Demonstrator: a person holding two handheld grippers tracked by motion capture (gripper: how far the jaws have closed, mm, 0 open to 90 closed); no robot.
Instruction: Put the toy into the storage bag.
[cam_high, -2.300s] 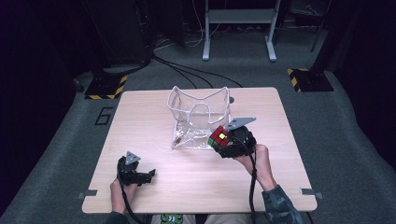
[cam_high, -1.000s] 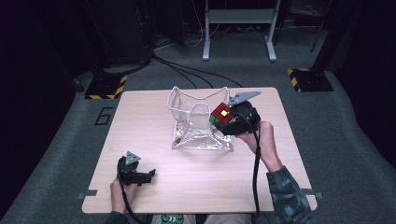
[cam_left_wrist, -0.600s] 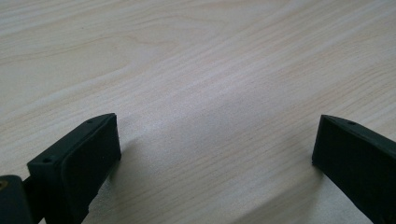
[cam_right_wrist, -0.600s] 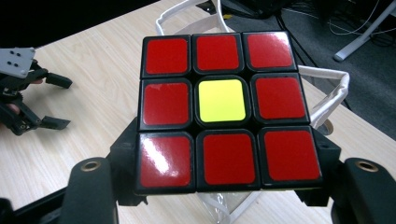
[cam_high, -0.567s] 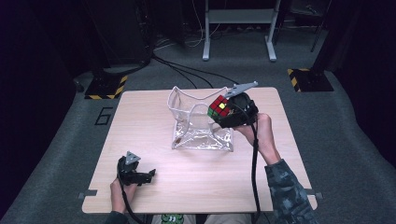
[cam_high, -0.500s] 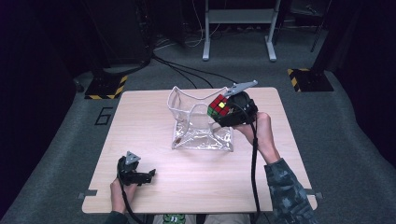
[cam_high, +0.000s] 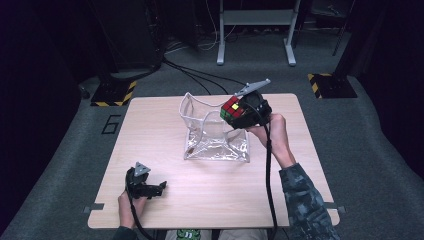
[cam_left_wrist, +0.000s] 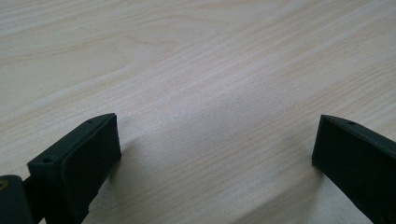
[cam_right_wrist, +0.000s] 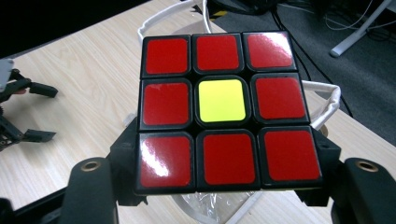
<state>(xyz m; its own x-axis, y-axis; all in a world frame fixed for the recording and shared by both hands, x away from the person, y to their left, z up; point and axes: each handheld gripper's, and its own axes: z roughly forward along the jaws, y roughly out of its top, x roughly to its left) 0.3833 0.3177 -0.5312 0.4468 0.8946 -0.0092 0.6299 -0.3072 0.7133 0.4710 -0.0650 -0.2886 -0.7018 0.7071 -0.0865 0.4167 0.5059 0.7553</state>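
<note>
Clamping the cube (cam_high: 234, 109), the right hand-held gripper (cam_high: 239, 111) holds it over the clear bag's (cam_high: 215, 142) right rim, centre frame. Lower left, the left hand-held gripper (cam_high: 159, 187) rests on the surface (cam_high: 150, 130), jaws wide apart, nothing between.

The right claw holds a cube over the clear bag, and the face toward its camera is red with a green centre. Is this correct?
Not quite: the centre is yellow, not green, as the right gripper view shows. The right claw does hold the cube over the clear bag, and the other squares are red.
</note>
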